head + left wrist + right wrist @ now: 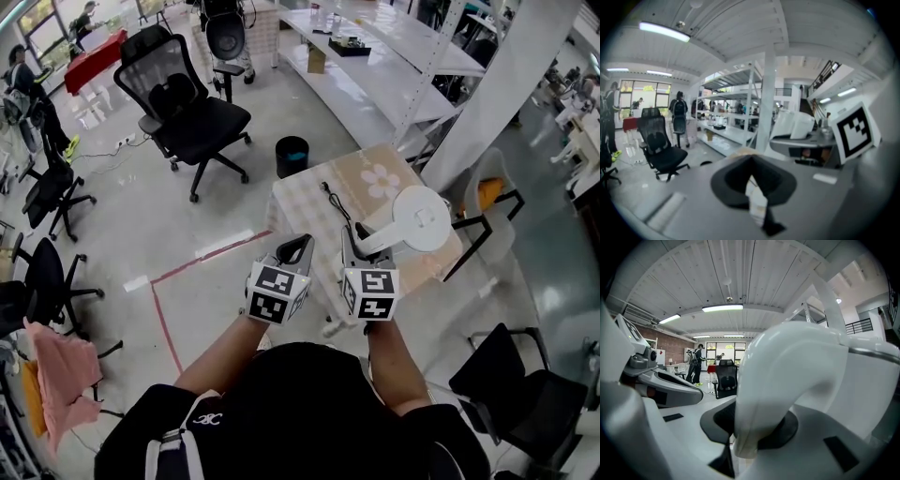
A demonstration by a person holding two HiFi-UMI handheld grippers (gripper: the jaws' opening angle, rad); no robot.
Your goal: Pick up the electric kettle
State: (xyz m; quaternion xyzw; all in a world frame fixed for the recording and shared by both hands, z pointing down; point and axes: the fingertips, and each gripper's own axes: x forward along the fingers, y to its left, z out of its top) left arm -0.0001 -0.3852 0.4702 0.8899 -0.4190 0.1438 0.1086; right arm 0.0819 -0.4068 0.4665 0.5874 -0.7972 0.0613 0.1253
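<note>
- Kettle handle (787,380) sits clamped in the right gripper's (754,427) jaws. The electric kettle (422,217) hangs out over the table (309,211), so it could pivot or slip.
- Left gripper (295,251), with its jaws seemingly together and empty, offers no support.
- Cord (334,200) nearby could snag.

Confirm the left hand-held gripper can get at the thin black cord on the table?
Probably yes. The empty left hand-held gripper hovers at the checked table's edge; the thin black cord lies just beyond with nothing between. The white electric kettle, held by the right hand-held gripper, is off to the side.
</note>
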